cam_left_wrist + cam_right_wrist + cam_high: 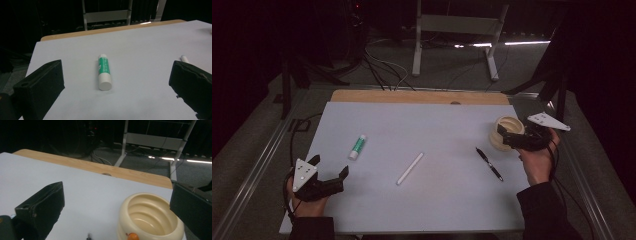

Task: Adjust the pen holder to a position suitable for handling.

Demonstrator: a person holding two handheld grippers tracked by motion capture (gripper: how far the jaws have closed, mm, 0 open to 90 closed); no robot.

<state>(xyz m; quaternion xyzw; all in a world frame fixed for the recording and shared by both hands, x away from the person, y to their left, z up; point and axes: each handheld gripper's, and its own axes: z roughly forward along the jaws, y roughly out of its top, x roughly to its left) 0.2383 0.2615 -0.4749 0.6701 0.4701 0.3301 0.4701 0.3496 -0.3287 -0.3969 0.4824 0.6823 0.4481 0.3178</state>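
Left tool (330, 168) hovers spread wide near the green-and-white plastic glue stick (358, 147); right tool (508, 135), also spread, straddles the cream ribbed plastic cup (507, 131) beside the counter's (437, 210) edge.

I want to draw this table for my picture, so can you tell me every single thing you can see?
Glue stick: 1, white and green, lying on the left part of the sheet, ahead of the left gripper.
White stick: 1, white, lying mid-sheet.
Pen: 1, black, lying right of middle.
Cup: 1, cream, upright at the right edge, empty inside.
Sheet: 1, white, covering most of the table.
Table: 1, wooden, its far edge bare.
Frame: 1, white metal, on the floor behind.
Left gripper: 1, black, open, near left corner.
Right gripper: 1, black, open, at the cup.
Hands: 2, holding the grippers.
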